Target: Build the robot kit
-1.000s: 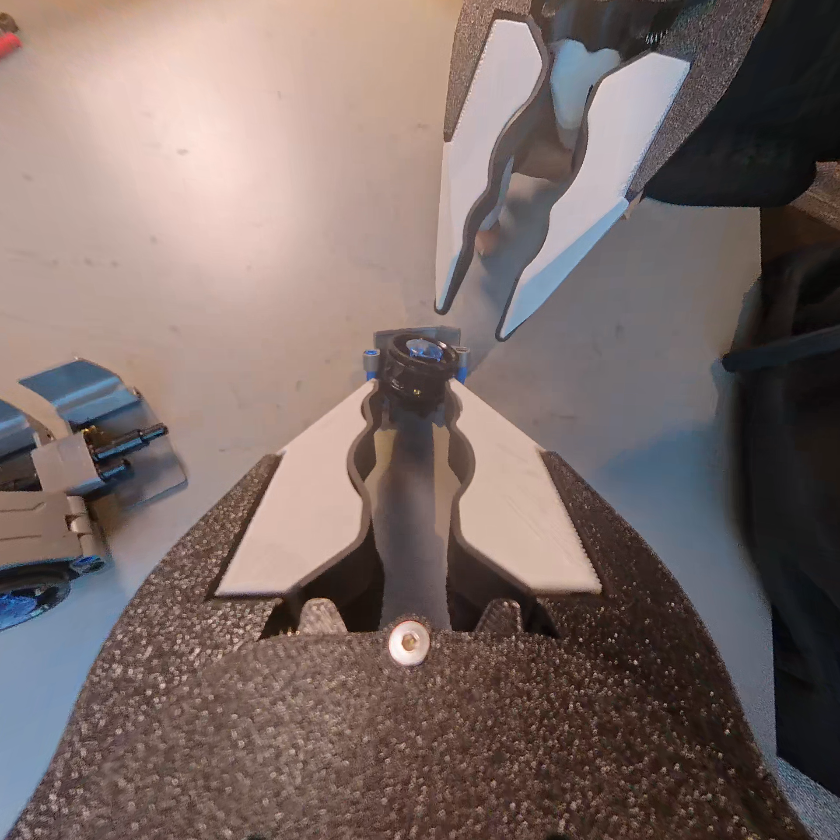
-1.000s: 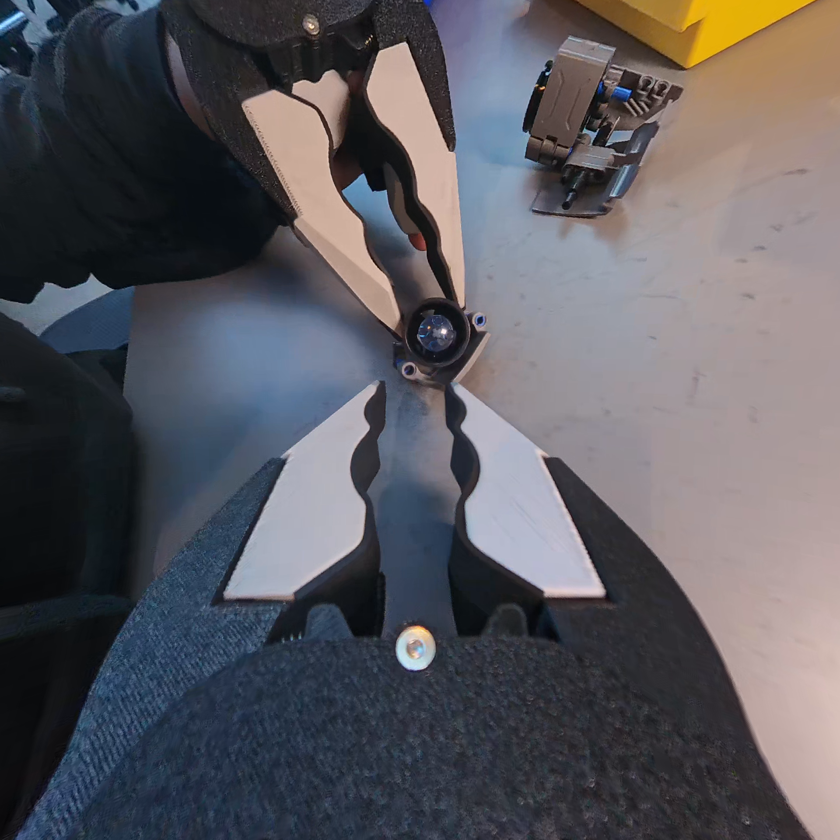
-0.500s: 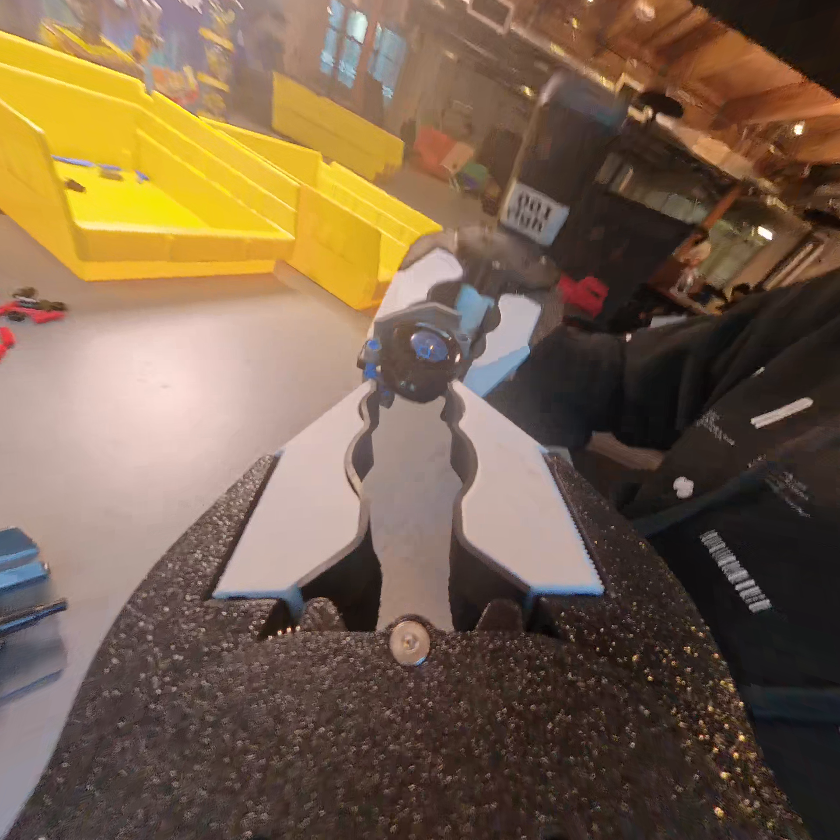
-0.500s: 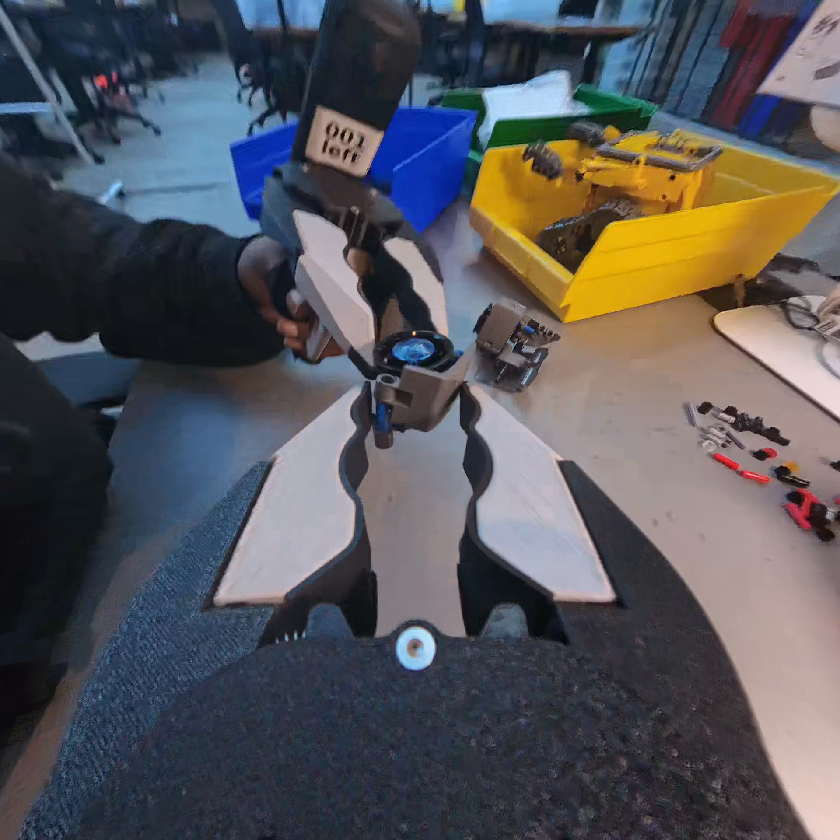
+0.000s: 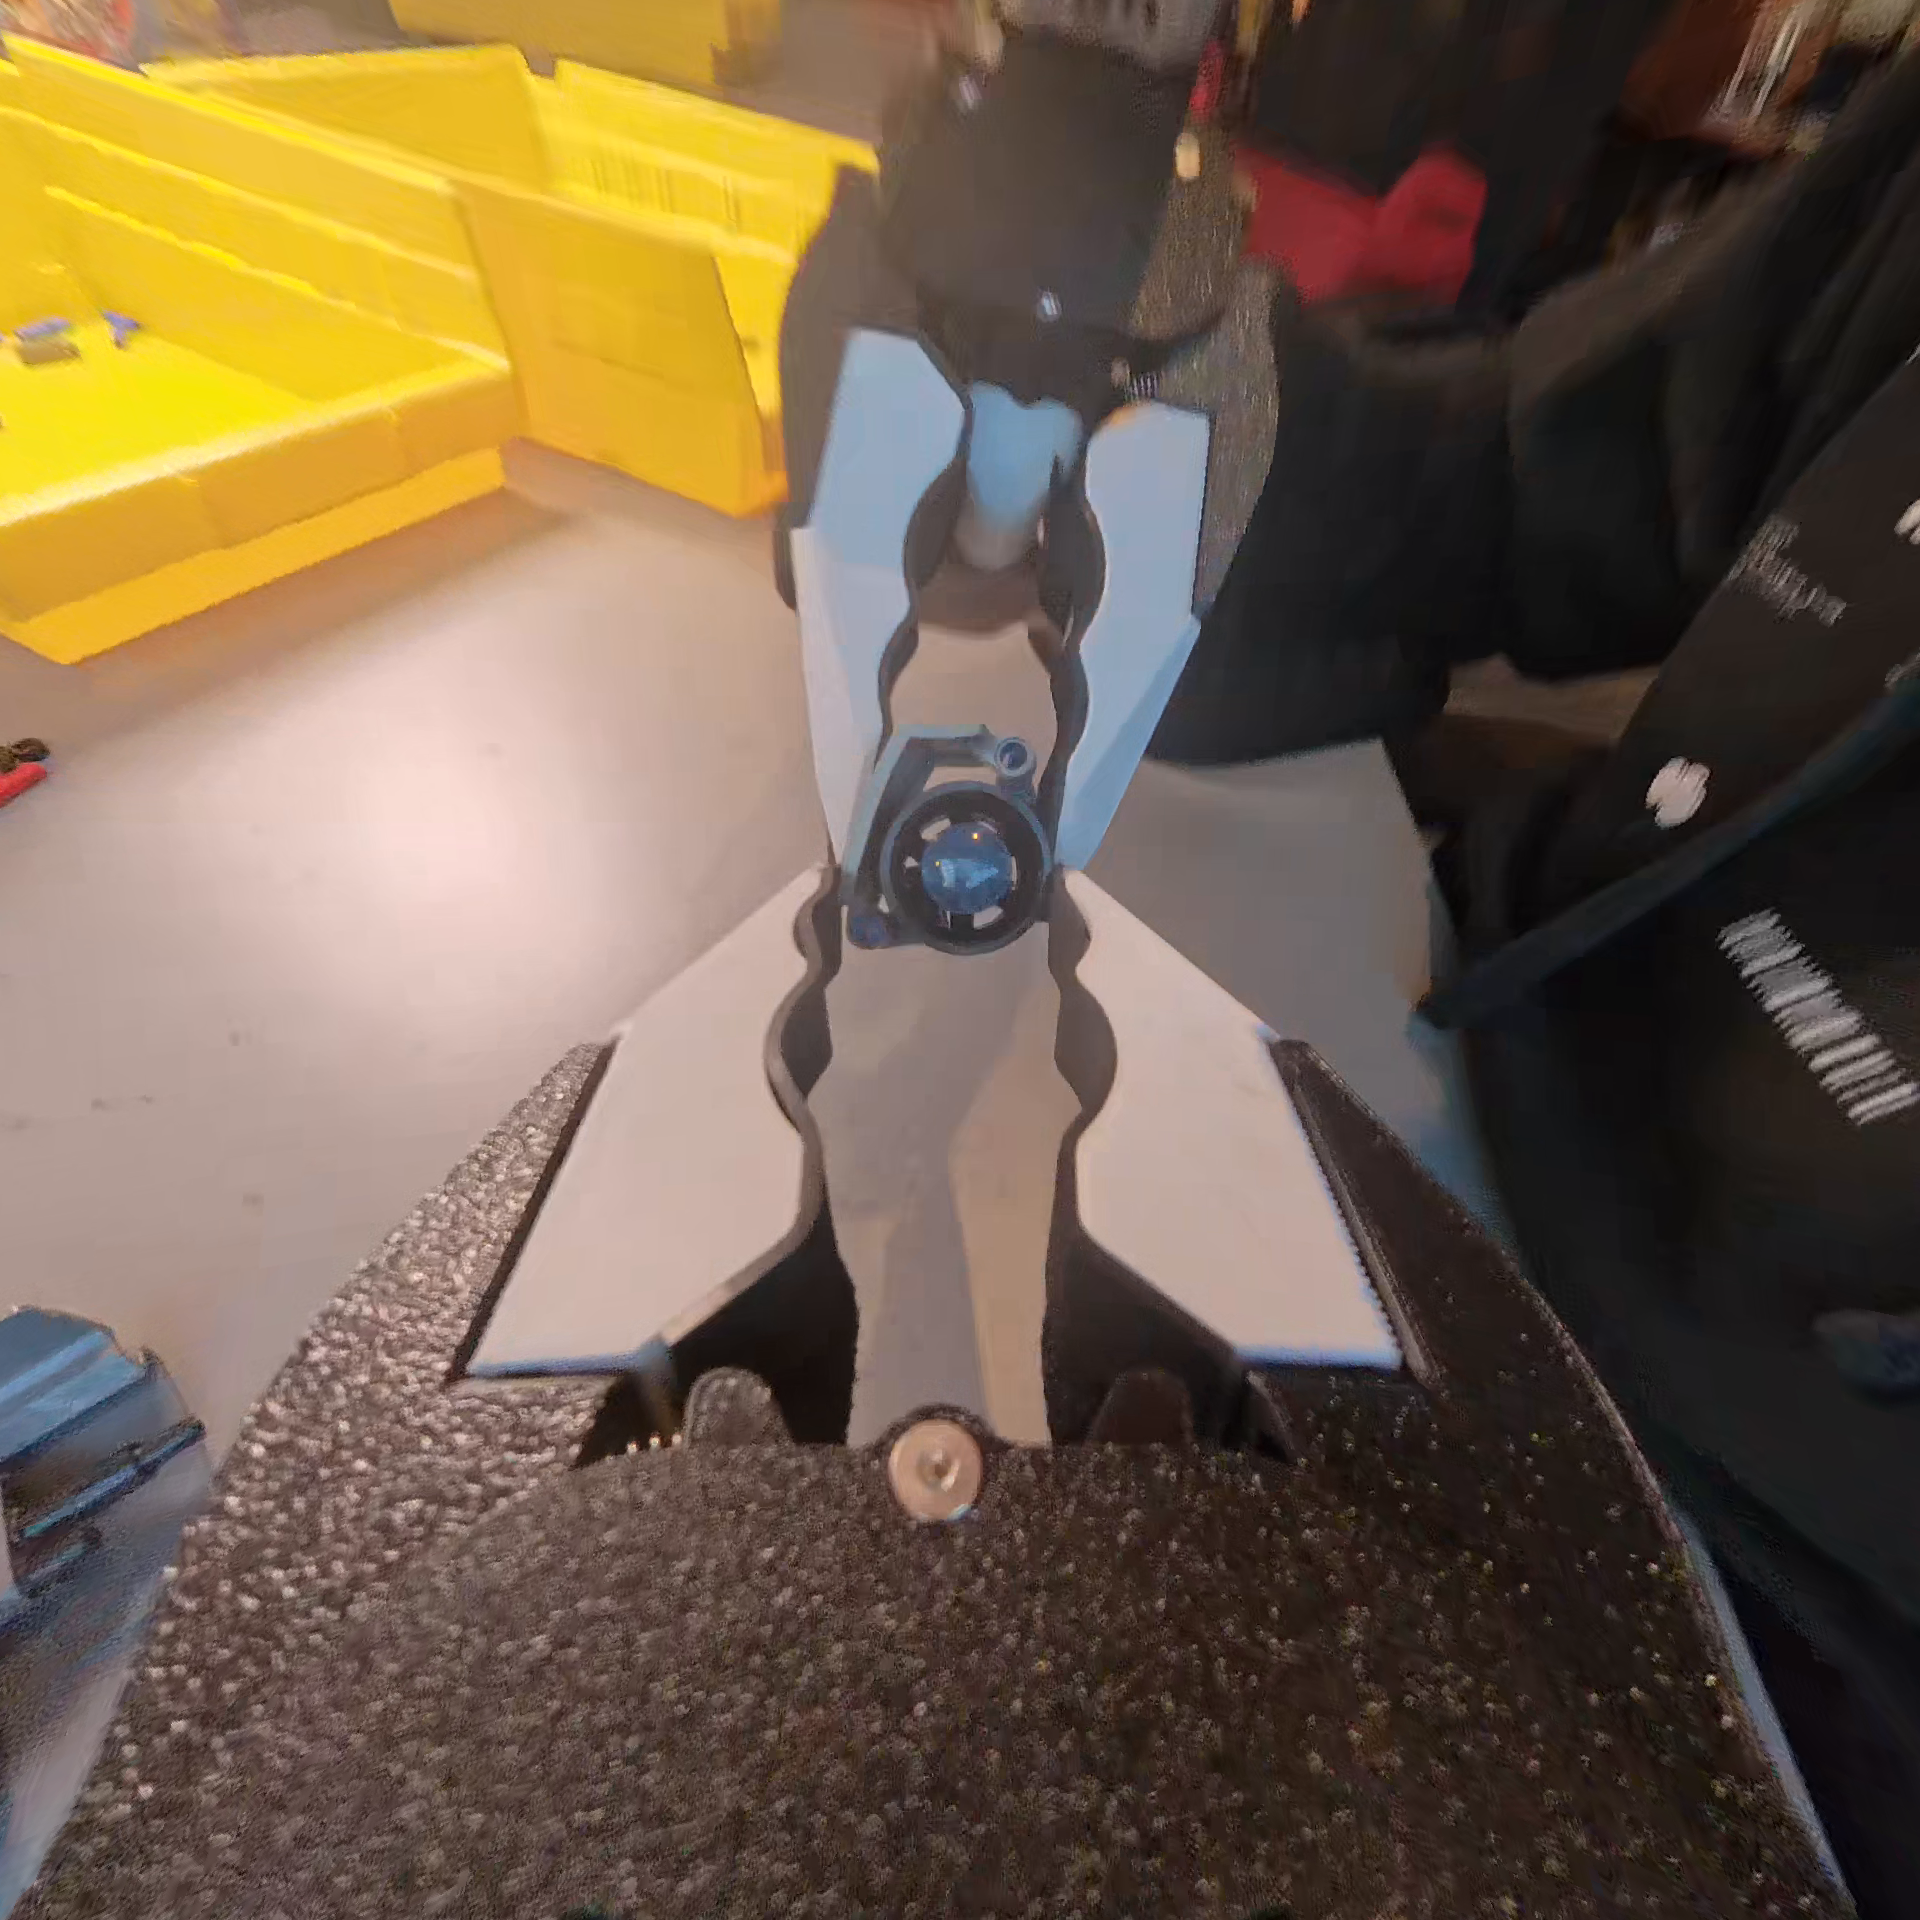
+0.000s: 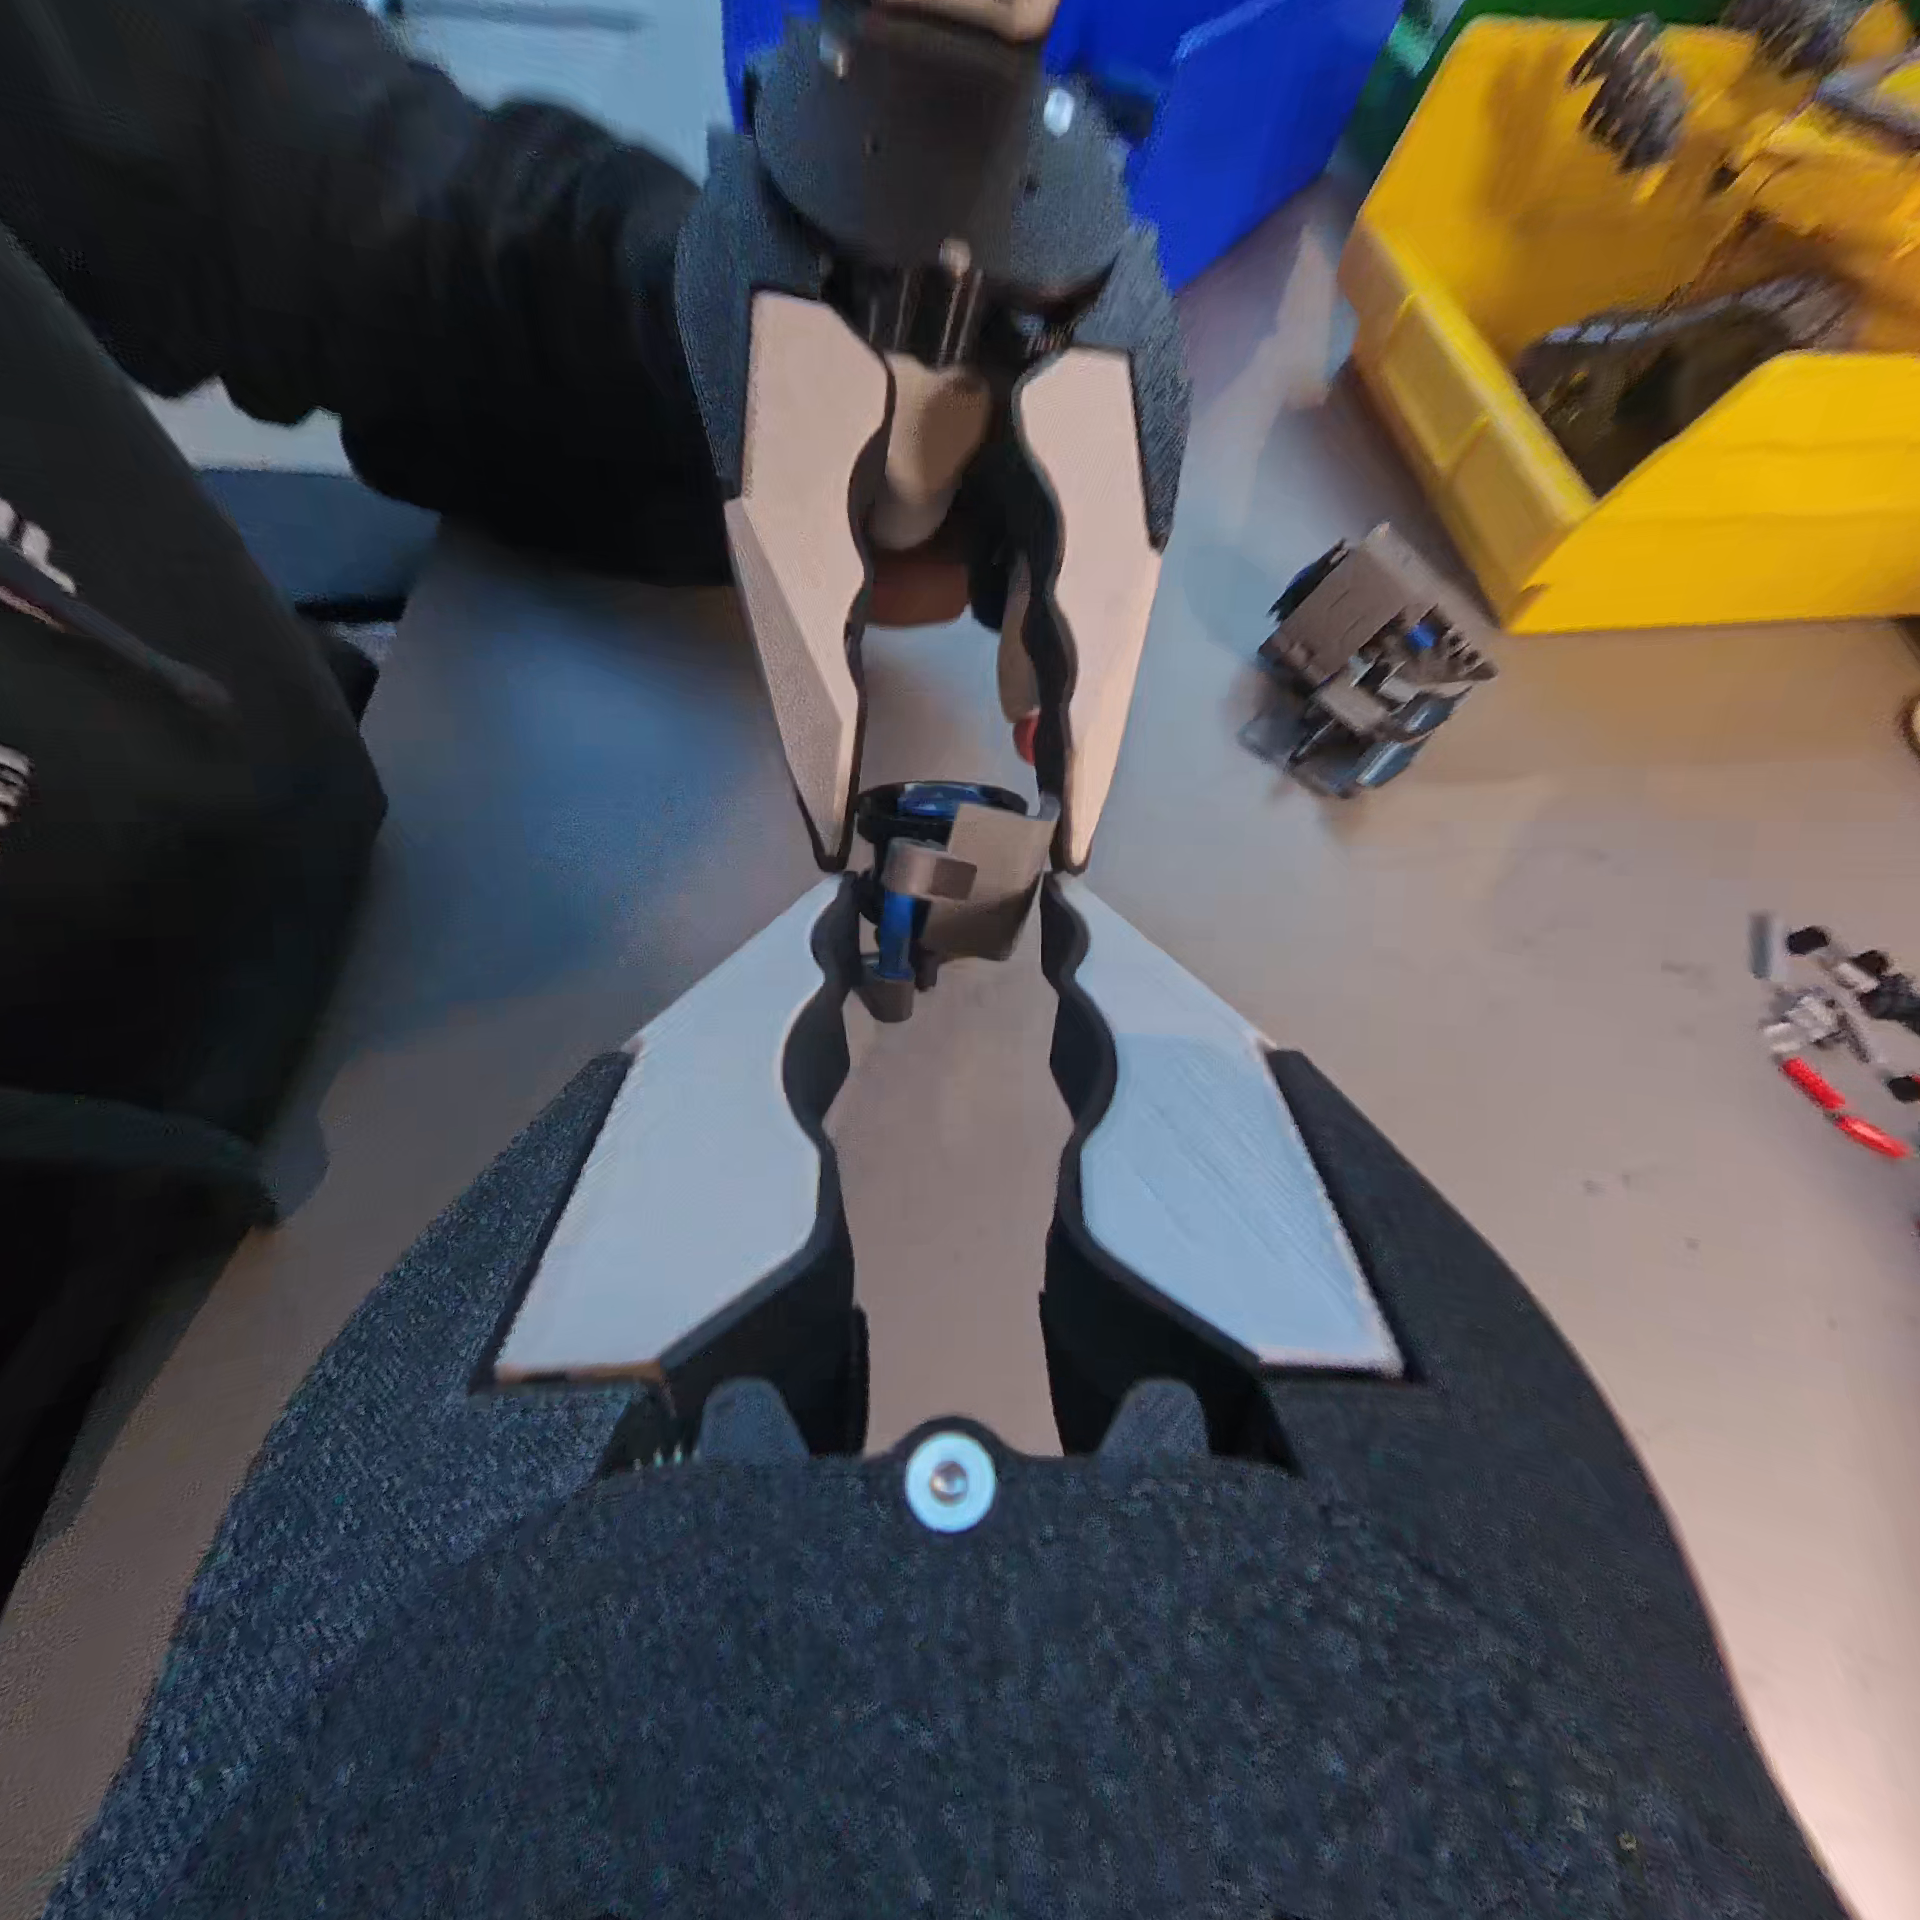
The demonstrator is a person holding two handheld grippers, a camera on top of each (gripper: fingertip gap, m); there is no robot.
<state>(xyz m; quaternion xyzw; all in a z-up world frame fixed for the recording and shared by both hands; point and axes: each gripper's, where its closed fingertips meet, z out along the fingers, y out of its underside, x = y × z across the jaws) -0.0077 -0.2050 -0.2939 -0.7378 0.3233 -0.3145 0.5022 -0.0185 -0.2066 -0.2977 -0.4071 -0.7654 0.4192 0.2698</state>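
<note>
Yellow bin (image 6: 1714, 499) is seen far right of right tongs (image 6: 940, 904); grey brick assy (image 6: 1361, 675) nearer; red/black pcs (image 6: 1839, 1039) scattered right.

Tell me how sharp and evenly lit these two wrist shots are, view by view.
Left wrist view: the yellow bins and the dark sleeve are smeared by motion blur, while the small wheel part between the jaws is fairly crisp; a bright glare patch lies on the table.
Right wrist view: the yellow bin and the loose small parts are blurred; wide-angle bending shows at the edges.
</note>
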